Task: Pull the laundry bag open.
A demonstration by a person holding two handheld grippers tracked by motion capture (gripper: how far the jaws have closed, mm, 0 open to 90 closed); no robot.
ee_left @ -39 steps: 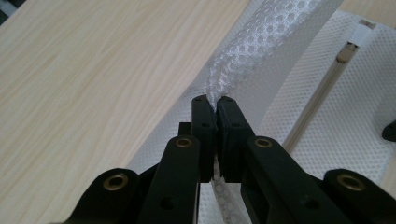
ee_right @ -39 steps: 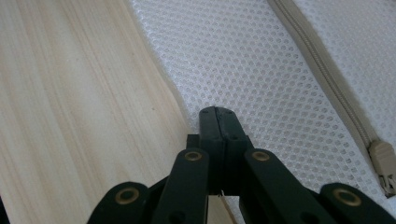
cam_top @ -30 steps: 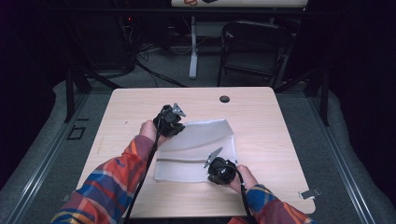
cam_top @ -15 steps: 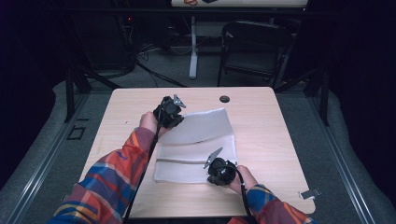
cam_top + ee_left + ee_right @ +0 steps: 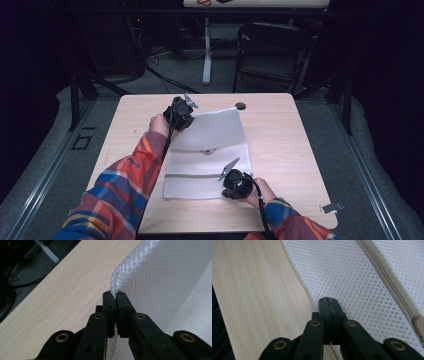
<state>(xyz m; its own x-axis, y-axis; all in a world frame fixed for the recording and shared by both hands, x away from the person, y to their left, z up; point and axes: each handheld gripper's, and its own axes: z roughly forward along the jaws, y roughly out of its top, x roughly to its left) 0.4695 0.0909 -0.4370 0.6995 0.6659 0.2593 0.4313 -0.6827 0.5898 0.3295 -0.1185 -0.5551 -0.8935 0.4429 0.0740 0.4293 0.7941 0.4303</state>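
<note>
White mesh bag (image 5: 207,150) mid-table: the left gripper (image 5: 115,296), jaws closed on its far corner, should draw the mesh taut and low while the right gripper (image 5: 329,302), jaws together, anchors the near edge beside the zipper (image 5: 387,282).

Dim lab or studio, bare wooden table (image 5: 295,150), floor cables (image 5: 165,75), folding chair (image 5: 272,55)

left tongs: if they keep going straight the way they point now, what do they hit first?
The left tongs are already shut on the corner of the white mesh bag, lifted off the table. Straight on, they would push into that raised mesh sheet first. Beyond it, depth is unclear.
</note>
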